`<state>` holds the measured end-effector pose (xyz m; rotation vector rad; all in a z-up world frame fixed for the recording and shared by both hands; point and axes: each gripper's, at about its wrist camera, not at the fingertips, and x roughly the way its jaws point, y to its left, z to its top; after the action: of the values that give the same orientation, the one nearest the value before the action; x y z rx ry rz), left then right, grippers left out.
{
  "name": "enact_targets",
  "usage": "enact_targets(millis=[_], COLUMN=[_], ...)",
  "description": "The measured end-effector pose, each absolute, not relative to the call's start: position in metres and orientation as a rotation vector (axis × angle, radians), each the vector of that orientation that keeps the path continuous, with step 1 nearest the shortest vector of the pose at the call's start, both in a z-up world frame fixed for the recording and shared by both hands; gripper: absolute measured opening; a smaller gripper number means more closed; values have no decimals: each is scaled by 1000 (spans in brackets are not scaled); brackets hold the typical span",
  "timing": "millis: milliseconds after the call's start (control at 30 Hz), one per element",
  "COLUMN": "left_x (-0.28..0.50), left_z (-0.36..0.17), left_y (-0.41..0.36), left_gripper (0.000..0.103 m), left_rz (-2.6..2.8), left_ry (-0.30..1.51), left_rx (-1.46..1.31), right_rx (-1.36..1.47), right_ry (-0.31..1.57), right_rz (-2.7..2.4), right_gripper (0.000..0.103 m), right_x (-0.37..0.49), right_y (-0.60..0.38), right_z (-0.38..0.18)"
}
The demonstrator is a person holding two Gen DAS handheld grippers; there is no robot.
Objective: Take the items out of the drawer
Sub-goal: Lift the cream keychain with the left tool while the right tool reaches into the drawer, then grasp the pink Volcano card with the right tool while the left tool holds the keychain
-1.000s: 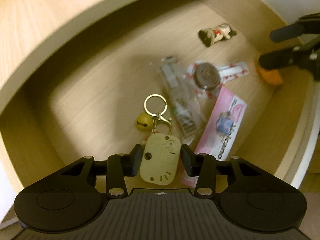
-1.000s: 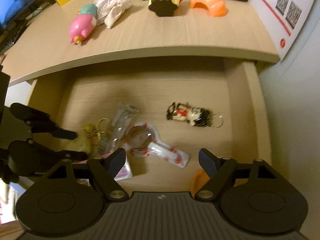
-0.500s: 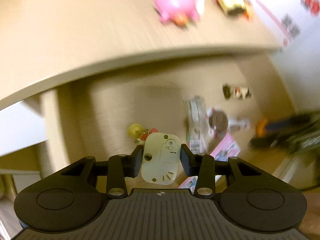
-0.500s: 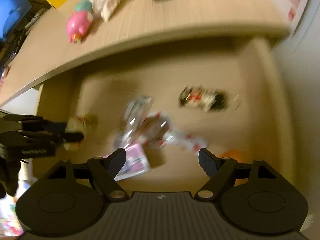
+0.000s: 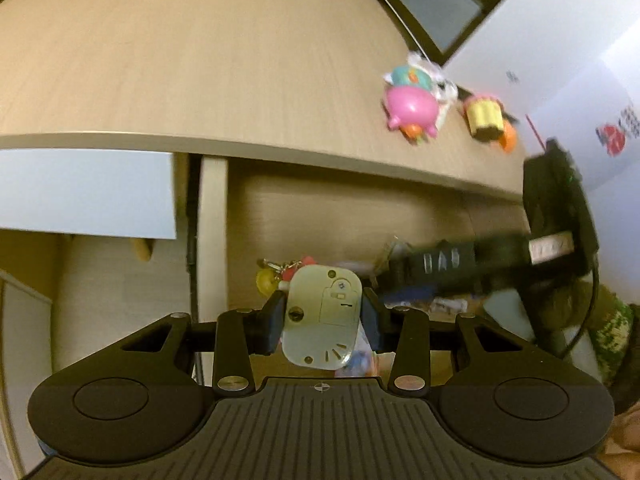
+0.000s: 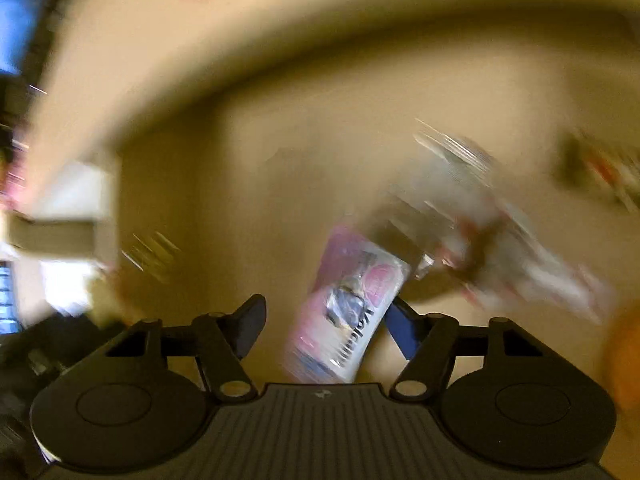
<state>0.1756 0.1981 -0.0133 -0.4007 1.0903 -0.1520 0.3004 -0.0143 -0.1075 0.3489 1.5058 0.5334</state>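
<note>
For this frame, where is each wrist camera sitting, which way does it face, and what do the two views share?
Left wrist: behind the left gripper, above the open drawer, facing the desk edge; its fingers clamp a pale keychain tag; the right gripper reaches in at right.
Right wrist: behind the right gripper, low over the drawer floor, heavily blurred; its open fingers straddle a pink packet.
Shared: the drawer interior and the wooden desktop above it.
</note>
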Motion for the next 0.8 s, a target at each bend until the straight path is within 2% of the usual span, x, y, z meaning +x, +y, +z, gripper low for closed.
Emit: enact_targets(millis=[67,200,367,533,633,667,733,800], left_x=[172,165,158,155,155,155,156,156], left_z=[-10,-8,-5,1,0,0,-1,-2], left_y=[204,209,214,220,218,216,211,206], left_gripper=[44,44,45,44,44,44,44,45], left_rz=[-129,-99,-47,-41,-47,-51,-64,-76], left_ry=[1076,1052,1042,1046,1053,1057,1061,1067], left_rx=[-412,-398,-384,-366,-353,-348,-339,-326], right_rx=[280,-33,-310,-695,-764,-738,-666,-580], right_ry=[1449,1376,1359,1209,1183,1209,1249,1288], right_rz=[559,604,728,868,893,892,880,846], right_gripper=[67,68,69,69,68,66,49,44], right_x=[304,289,261,232,232,236,243,250], right_y=[2,30,63,97,108,109,109,101], right_z=[-95,-83,-96,-110,-118,-121,-119,-112])
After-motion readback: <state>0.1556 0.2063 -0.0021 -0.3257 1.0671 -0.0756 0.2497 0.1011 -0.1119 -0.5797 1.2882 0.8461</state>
